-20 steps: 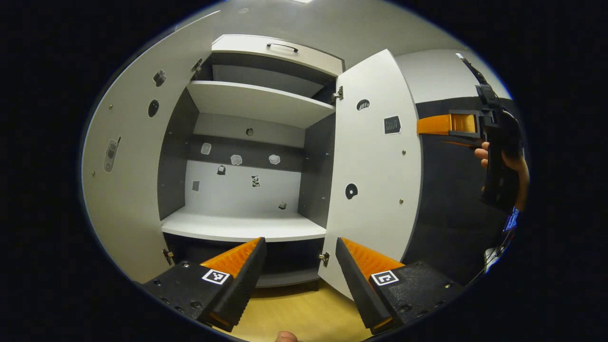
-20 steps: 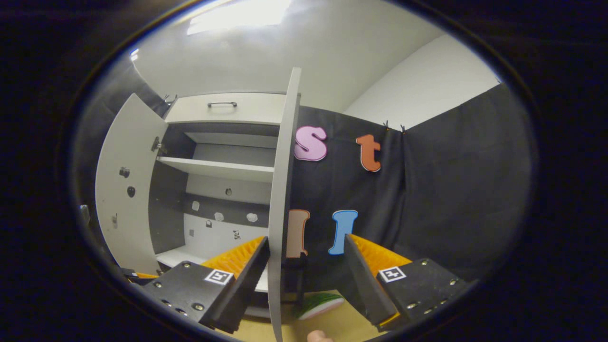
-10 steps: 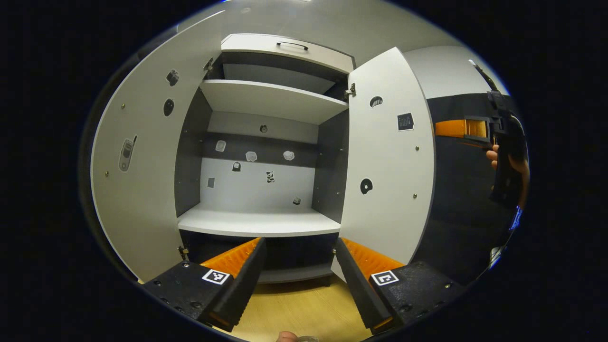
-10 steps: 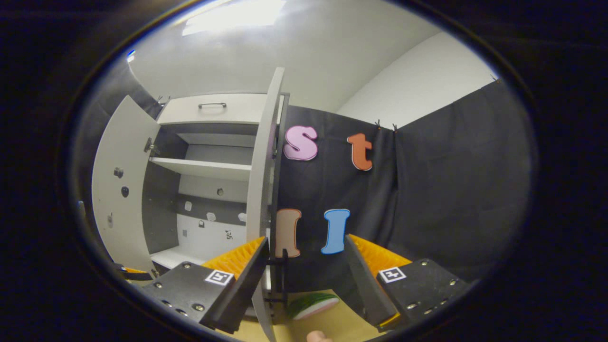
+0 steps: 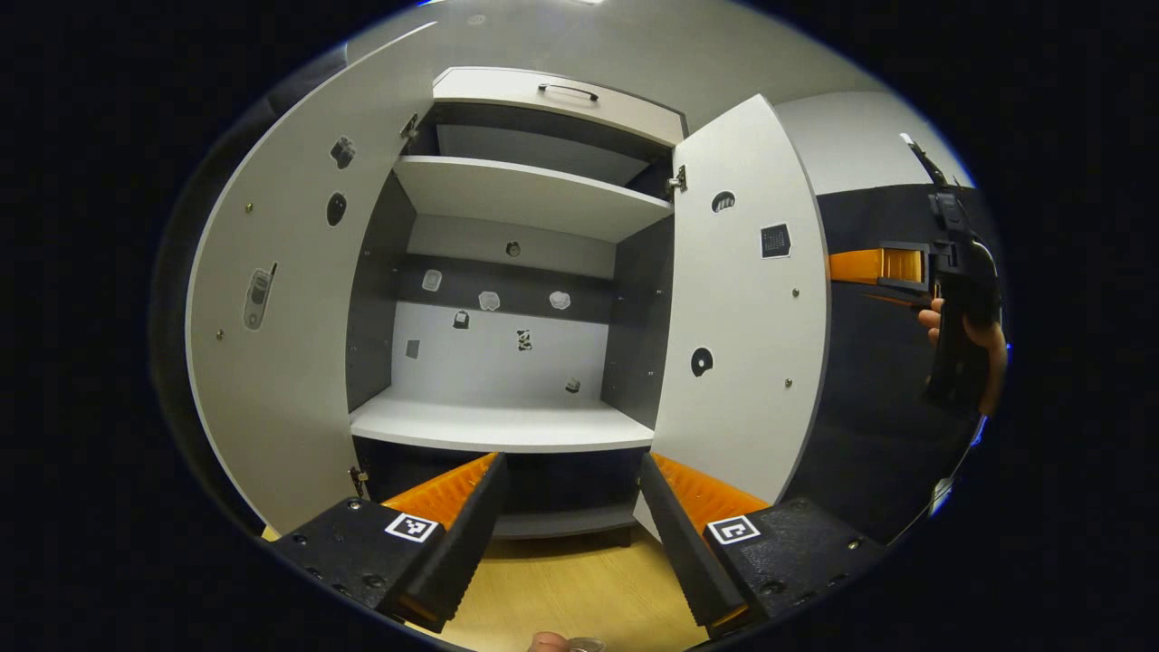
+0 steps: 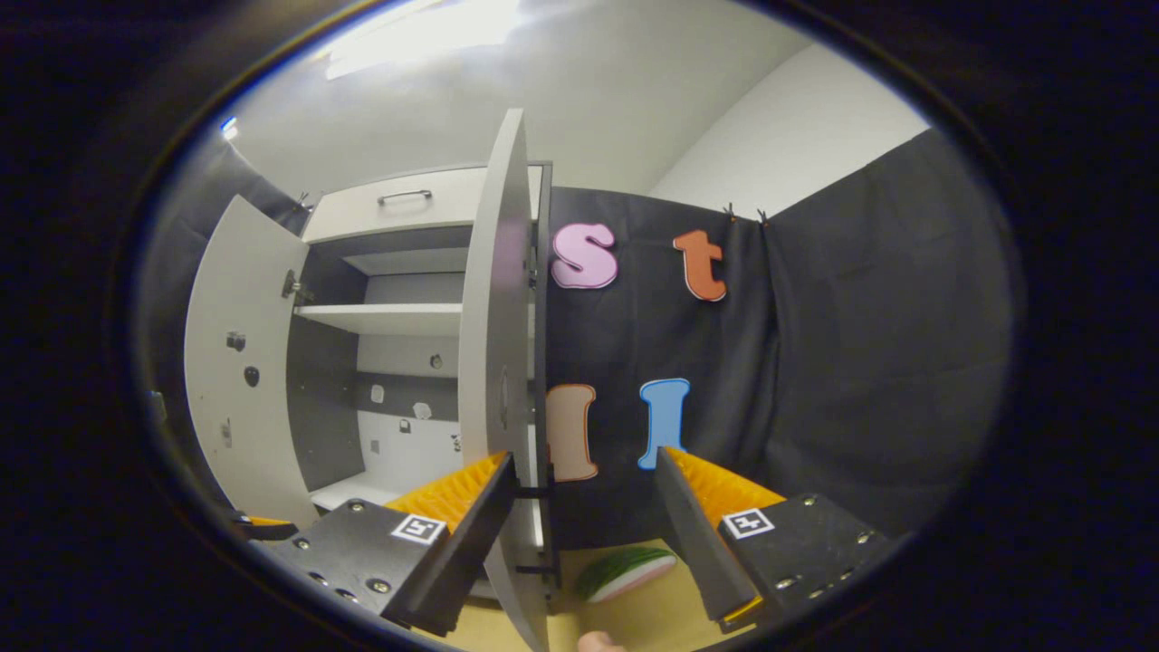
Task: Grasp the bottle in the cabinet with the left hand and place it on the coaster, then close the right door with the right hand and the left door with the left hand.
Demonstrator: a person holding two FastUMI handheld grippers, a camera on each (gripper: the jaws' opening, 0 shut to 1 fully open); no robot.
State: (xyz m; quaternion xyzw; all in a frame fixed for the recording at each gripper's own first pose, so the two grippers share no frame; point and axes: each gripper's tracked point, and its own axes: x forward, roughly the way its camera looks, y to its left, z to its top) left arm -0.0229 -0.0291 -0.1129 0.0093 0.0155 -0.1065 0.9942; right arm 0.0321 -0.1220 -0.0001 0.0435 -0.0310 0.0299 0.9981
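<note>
Standing open, the cabinet (image 5: pixel 507 426) apparently holds only small stickers; left gripper (image 5: pixel 569 521) and right gripper (image 6: pixel 584 534) gape empty before it.

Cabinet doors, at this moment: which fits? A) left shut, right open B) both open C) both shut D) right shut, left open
B: in the left gripper view the left door and the right door both stand swung out from the cabinet, whose shelves lie in plain sight between them.
</note>
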